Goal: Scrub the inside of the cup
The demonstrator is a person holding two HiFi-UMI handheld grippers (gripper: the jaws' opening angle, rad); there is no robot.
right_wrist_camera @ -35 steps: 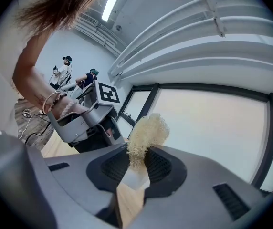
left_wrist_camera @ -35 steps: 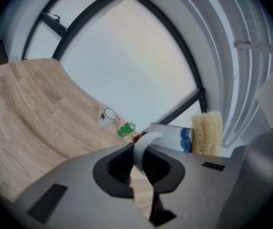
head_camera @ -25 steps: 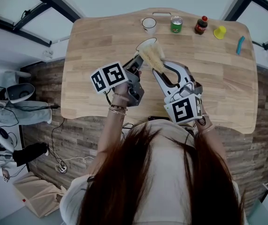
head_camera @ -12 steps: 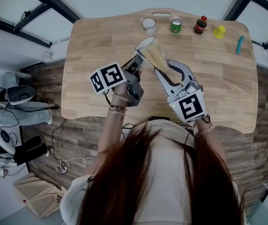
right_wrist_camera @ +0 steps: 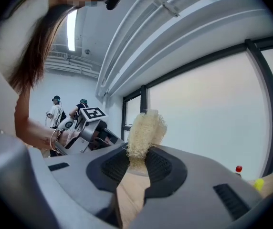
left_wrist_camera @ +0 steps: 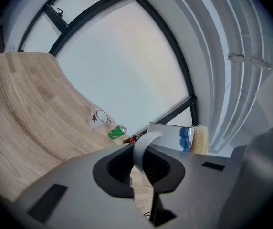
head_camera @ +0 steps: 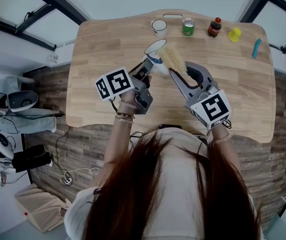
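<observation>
Above the wooden table [head_camera: 98, 44] a white cup [head_camera: 154, 50] with a blue print hangs tilted, mouth toward the far side. My left gripper [head_camera: 146, 67] is shut on its handle [left_wrist_camera: 144, 147]. My right gripper [head_camera: 176, 70] is shut on a pale yellow loofah scrubber [head_camera: 173, 58], which sits just right of the cup's mouth, outside it. In the left gripper view the scrubber [left_wrist_camera: 199, 140] shows beside the cup's body [left_wrist_camera: 167, 130]. The right gripper view shows the scrubber [right_wrist_camera: 145, 130] sticking up from between the jaws, with my left gripper [right_wrist_camera: 91, 123] behind it. The cup's inside is hidden.
Along the table's far edge stand a second white cup [head_camera: 158, 26], a green can [head_camera: 188, 26], a dark bottle with a red cap [head_camera: 214, 27], a yellow object [head_camera: 234, 34] and a teal object [head_camera: 256, 48]. Two people stand far off [right_wrist_camera: 55, 112].
My right gripper has drawn back to the right, and the scrubber has come out of the cup's mouth. The left gripper and the cup have hardly moved.
</observation>
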